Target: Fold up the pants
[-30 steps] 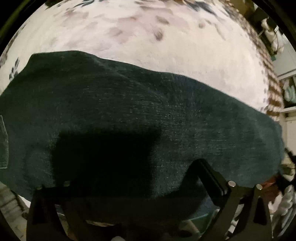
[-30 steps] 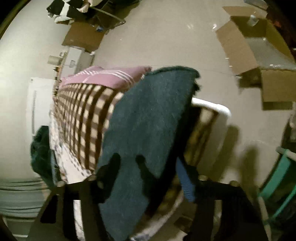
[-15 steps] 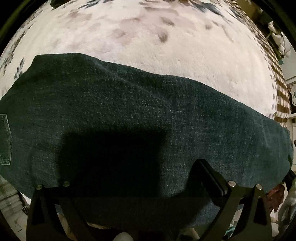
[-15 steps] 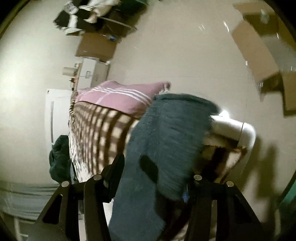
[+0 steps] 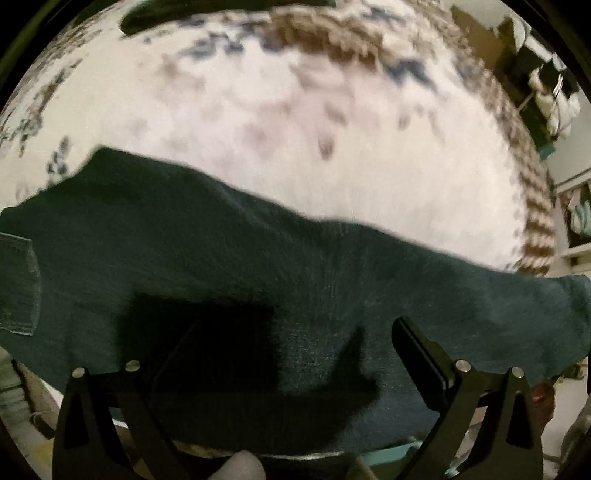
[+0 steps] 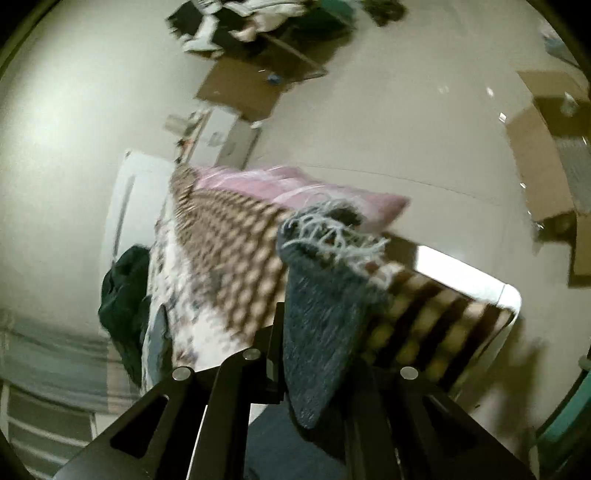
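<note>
Dark teal denim pants (image 5: 229, 258) lie across the white patterned bed cover (image 5: 295, 129) in the left wrist view, a back pocket at the far left. My left gripper (image 5: 295, 354) is open just above the pants' near edge; its right finger (image 5: 417, 350) shows, the left one is lost in shadow. In the right wrist view my right gripper (image 6: 317, 354) is shut on the frayed hem end of a pant leg (image 6: 325, 295) and holds it up above the bed.
The bed carries a brown checked blanket (image 6: 236, 258) and a pink pillow (image 6: 295, 188). A dark garment (image 6: 125, 295) hangs at the bed's side. Cardboard boxes (image 6: 546, 162) and clothes (image 6: 240, 22) lie on the floor. A shelf (image 5: 546, 85) stands at the right.
My right gripper has lifted and turned the pant leg, so the frayed hem now shows on top. The left view has pulled back and up a little from the pants.
</note>
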A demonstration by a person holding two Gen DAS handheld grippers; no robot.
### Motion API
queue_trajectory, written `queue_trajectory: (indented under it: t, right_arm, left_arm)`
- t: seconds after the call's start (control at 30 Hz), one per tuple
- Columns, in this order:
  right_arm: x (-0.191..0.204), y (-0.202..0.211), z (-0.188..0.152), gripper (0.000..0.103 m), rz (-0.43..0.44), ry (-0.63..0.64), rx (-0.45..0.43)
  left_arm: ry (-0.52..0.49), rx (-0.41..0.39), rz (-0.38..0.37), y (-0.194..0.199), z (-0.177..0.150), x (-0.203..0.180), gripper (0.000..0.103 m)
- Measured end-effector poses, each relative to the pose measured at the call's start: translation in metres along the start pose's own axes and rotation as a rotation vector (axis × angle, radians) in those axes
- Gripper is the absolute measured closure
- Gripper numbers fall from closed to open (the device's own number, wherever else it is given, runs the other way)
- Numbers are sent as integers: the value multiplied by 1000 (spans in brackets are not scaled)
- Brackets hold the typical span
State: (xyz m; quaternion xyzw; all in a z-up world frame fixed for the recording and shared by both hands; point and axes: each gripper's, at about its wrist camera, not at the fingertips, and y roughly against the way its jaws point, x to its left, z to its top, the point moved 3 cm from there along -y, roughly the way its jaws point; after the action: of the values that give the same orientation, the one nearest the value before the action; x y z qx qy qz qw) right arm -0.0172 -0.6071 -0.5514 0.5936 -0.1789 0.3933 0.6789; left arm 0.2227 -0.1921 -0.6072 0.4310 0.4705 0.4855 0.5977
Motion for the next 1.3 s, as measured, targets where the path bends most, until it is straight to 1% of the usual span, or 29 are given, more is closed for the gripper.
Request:
queue_trajectory:
  t: [0.07, 0.13, 0.2, 0.27, 0.33, 0.37, 0.47, 0.5, 0.57, 0.67, 0.7, 0.73, 0.77, 0.8, 0.83, 0.87, 0.9, 0.97, 1.0, 1.03, 1.07, 1.13, 1.17, 1.2, 1.27, 1.3]
  right_arm:
    - [33, 9, -13, 95, 20, 54, 10]
    - [72, 11, -34, 95, 43, 122, 34]
    - [112, 5, -63, 95, 76, 168, 70]
    - [141, -6, -92, 95, 97, 199, 112]
    - [171, -25, -134, 95, 113, 237, 168]
    - [181, -35, -153, 95, 117, 254, 196]
    - [207, -76, -227, 95, 124, 291, 309]
    - [215, -93, -258, 95, 118, 318, 349]
    - [226, -116, -303, 95, 98, 379, 404]
    - [229, -156, -381, 95, 43, 491, 490]
    - [227, -169, -403, 95, 2, 535, 506]
    - [223, -178, -418, 94, -40, 573, 516]
    - [218, -190, -433, 90, -86, 601, 535]
    - [211, -203, -447, 85, -138, 592, 562]
    - [208, -209, -453, 79, -158, 586, 577]
    - [207, -214, -462, 66, -151, 591, 606]
    - [212, -214, -469, 55, -122, 604, 636]
    - [223, -211, -475, 50, -17, 576, 718]
    - [226, -206, -473, 50, 30, 536, 753]
    - [227, -197, -468, 50, 44, 503, 756]
    - [226, -189, -456, 47, 29, 491, 733]
    - [223, -173, -437, 46, -90, 545, 669]
    - [218, -173, -420, 46, -176, 589, 631]
    - [209, -170, -405, 46, -301, 652, 585]
    - [196, -173, -385, 46, -483, 729, 522]
    - [187, -175, -376, 46, -546, 755, 503]
  left_arm:
    - [24, -32, -20, 20, 3, 9, 0]
    - [50, -59, -35, 41, 7, 23, 0]
    - [80, -90, -45, 60, 6, 44, 0]
    - [111, -109, -49, 72, 7, 69, 0]
    - [148, -121, -49, 84, 5, 95, 0]
    - [170, -122, -46, 89, 1, 111, 0]
    - [226, -125, -41, 97, -12, 151, 0]
    - [243, -124, -32, 100, -19, 167, 0]
    - [270, -126, -12, 100, -27, 194, 0]
    - [301, -122, 21, 96, -37, 231, 0]
    - [311, -122, 25, 95, -41, 241, 0]
    - [322, -120, 35, 92, -44, 252, 0]
    - [333, -118, 43, 89, -47, 262, 0]
    - [343, -116, 47, 89, -50, 270, 0]
    - [354, -114, 49, 87, -52, 276, 0]
    - [365, -111, 48, 86, -53, 281, 0]
    - [375, -109, 45, 85, -54, 285, 0]
    - [387, -108, 36, 85, -53, 289, 0]
    - [387, -111, 32, 85, -52, 288, 0]
    - [382, -114, 26, 86, -49, 286, 0]
    - [373, -119, 14, 86, -45, 280, 0]
    - [350, -128, -12, 85, -38, 265, 0]
    - [330, -128, -19, 82, -33, 255, 0]
    - [308, -120, -19, 76, -29, 246, 0]
    - [264, -89, -8, 60, -20, 222, 0]
    - [235, -74, -10, 50, -16, 209, 0]
